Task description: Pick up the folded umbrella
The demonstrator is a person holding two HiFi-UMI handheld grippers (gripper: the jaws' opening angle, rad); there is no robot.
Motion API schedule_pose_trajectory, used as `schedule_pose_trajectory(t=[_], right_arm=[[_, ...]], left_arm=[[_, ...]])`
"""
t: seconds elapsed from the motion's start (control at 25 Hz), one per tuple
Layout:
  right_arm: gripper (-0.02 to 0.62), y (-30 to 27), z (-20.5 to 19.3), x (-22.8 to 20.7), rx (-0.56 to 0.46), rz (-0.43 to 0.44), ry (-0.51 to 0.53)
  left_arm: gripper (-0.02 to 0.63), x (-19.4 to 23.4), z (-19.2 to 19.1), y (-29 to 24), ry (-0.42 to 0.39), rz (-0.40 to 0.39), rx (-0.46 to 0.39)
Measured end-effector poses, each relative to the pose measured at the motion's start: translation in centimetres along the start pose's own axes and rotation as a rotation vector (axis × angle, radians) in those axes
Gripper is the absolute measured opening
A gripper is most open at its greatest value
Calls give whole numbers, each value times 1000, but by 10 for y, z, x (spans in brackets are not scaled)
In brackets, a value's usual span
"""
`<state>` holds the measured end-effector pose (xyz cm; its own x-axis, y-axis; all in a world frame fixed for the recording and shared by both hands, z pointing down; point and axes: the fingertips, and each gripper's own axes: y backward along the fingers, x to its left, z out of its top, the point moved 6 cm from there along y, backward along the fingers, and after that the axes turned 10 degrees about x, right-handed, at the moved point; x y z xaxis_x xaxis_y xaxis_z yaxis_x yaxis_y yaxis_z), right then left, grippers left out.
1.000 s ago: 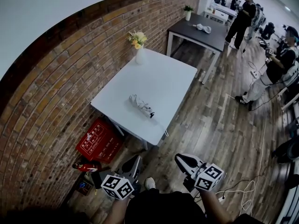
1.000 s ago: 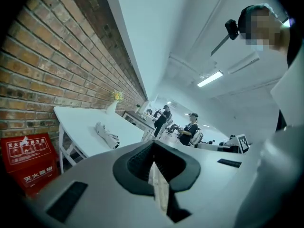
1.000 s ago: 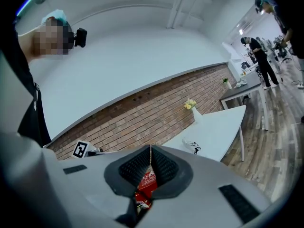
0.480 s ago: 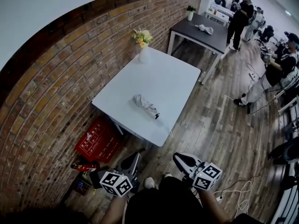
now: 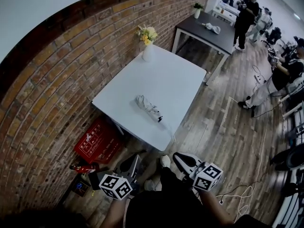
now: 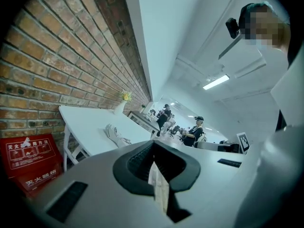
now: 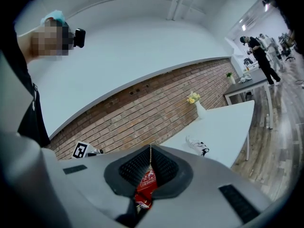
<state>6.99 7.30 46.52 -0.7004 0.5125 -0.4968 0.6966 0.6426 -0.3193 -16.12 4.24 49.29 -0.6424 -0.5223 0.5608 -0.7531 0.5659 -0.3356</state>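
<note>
The folded umbrella [image 5: 148, 108], white-grey with a dark handle end, lies on the white table [image 5: 173, 77] near its front edge. It also shows in the left gripper view as the umbrella [image 6: 114, 132] and in the right gripper view as the umbrella [image 7: 197, 146], well ahead of both jaws. My left gripper [image 5: 132, 163] and right gripper [image 5: 180, 156] hang low in front of my body, short of the table and apart from the umbrella. Both are shut with nothing held: left gripper [image 6: 153, 148], right gripper [image 7: 150, 148].
A white vase of yellow flowers [image 5: 147, 44] stands at the table's far corner by the brick wall [image 5: 57, 80]. Red boxes [image 5: 97, 144] and a fire extinguisher [image 5: 83, 166] sit on the floor left of the table. A dark table [image 5: 209, 30], people [image 5: 280, 77] and floor cables [image 5: 247, 191] lie beyond and right.
I have stepped toward the white table, a shoe now ahead between the grippers. Both grippers have come forward with me and stay shut. The umbrella has not moved.
</note>
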Motion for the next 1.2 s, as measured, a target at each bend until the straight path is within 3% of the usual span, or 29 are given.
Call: schedule_pose_trajectory(t=[0.52,0.96,1.2], right_arm=[[23,-41,49,-88,84,49,31],[23,-84,93,-153,174,198,79],[23,-100,91,-183,272,256,121]], left_arm=[[14,10,46,-79,17,57,-27],[14,11,77,-129,38,203,-80],[14,12,74,-139,72,293,-107]])
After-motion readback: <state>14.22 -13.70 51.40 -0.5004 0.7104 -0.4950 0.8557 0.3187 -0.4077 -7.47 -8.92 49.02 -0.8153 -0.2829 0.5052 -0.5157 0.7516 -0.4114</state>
